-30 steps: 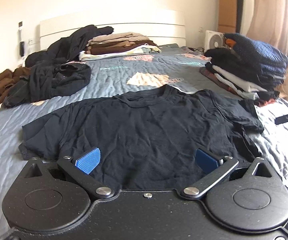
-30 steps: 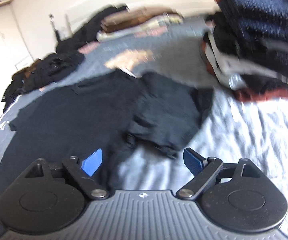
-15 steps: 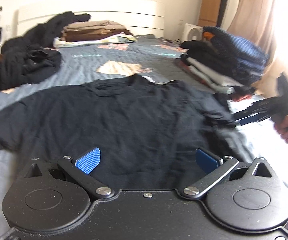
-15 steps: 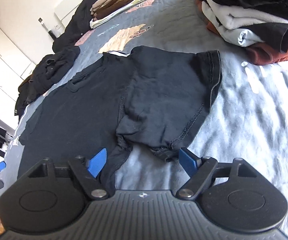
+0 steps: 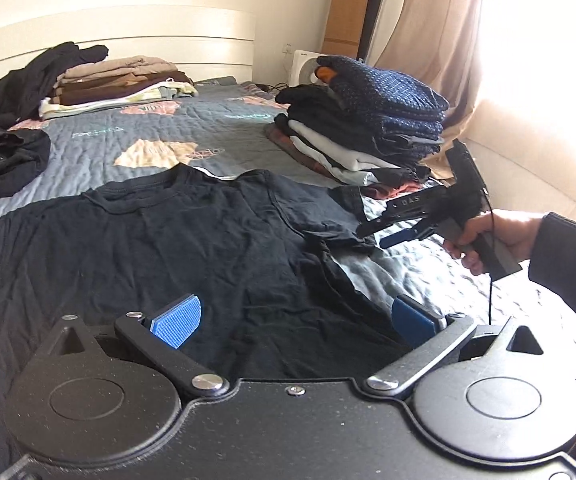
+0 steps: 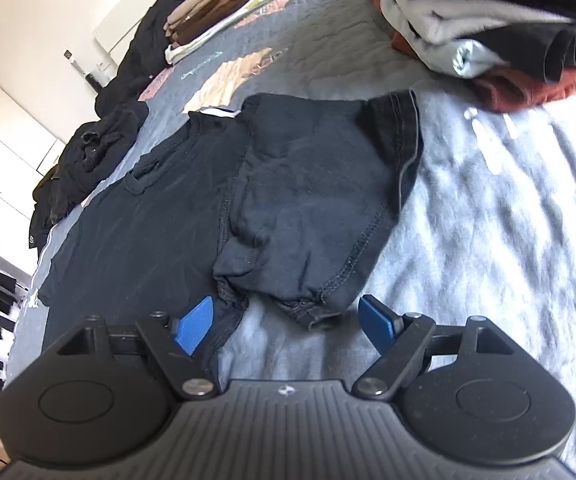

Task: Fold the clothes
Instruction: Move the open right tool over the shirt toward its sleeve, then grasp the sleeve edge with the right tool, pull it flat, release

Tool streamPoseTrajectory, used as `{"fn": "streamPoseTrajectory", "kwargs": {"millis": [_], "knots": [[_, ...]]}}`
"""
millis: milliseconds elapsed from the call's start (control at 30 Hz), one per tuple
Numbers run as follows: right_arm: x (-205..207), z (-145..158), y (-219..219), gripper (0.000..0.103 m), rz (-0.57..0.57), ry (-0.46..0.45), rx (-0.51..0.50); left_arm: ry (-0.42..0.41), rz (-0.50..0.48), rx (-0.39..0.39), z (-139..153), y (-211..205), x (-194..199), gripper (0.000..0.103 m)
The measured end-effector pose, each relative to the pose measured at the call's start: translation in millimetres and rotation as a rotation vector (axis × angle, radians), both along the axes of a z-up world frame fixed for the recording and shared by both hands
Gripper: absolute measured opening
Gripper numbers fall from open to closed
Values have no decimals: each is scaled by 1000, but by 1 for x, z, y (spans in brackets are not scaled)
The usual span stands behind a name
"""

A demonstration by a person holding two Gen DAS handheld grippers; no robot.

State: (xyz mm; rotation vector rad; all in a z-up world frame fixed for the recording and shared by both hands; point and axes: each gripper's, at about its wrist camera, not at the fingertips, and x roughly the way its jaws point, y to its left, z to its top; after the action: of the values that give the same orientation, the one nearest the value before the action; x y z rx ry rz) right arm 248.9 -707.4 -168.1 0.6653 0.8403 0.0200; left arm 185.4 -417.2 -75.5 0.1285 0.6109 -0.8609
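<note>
A black T-shirt (image 5: pixel 176 248) lies spread flat on the bed, neck toward the headboard. My left gripper (image 5: pixel 294 322) is open and empty, low over its bottom part. My right gripper (image 6: pixel 288 322) is open and empty, right at the crumpled underarm end of the shirt's right sleeve (image 6: pixel 320 200). The left wrist view shows the right gripper (image 5: pixel 372 234) held by a hand at that sleeve's edge.
A stack of folded clothes (image 5: pixel 368 128) stands on the right side of the bed, close beyond the sleeve. Another folded stack (image 5: pixel 116 84) and a heap of dark clothes (image 5: pixel 4 144) lie near the headboard. The grey quilt (image 6: pixel 488 240) is wrinkled beside the sleeve.
My right gripper has moved down and closer to the sleeve end. My left gripper has swung right, so the right gripper and hand now show in its view. The shirt has not moved.
</note>
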Motion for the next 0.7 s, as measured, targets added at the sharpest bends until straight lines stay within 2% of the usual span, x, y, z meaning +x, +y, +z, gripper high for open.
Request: {"fn": "streamPoseTrajectory", "kwargs": {"millis": [200, 267, 367, 467, 500, 567, 667, 700], "knots": [[4, -11, -5, 80, -26, -14, 76, -4, -3, 3, -1, -1, -4, 103], [1, -10, -7, 77, -44, -34, 82, -6, -2, 12, -3, -2, -4, 103], [-4, -5, -12, 67, -72, -82, 101, -12, -1, 22, -4, -3, -4, 103], [-2, -3, -16, 49, -84, -109, 138, -11, -1, 24, -5, -3, -4, 103], [-1, -3, -17, 48, -87, -119, 151, -12, -1, 25, -5, -3, -5, 103], [4, -2, -16, 48, -83, -118, 165, -16, -2, 27, -5, -3, -6, 103], [13, -2, -15, 49, -75, -52, 124, -25, -4, 30, -5, -3, -8, 103], [15, -2, -16, 53, -66, -36, 122, -26, -3, 30, -5, -3, -7, 103]]}}
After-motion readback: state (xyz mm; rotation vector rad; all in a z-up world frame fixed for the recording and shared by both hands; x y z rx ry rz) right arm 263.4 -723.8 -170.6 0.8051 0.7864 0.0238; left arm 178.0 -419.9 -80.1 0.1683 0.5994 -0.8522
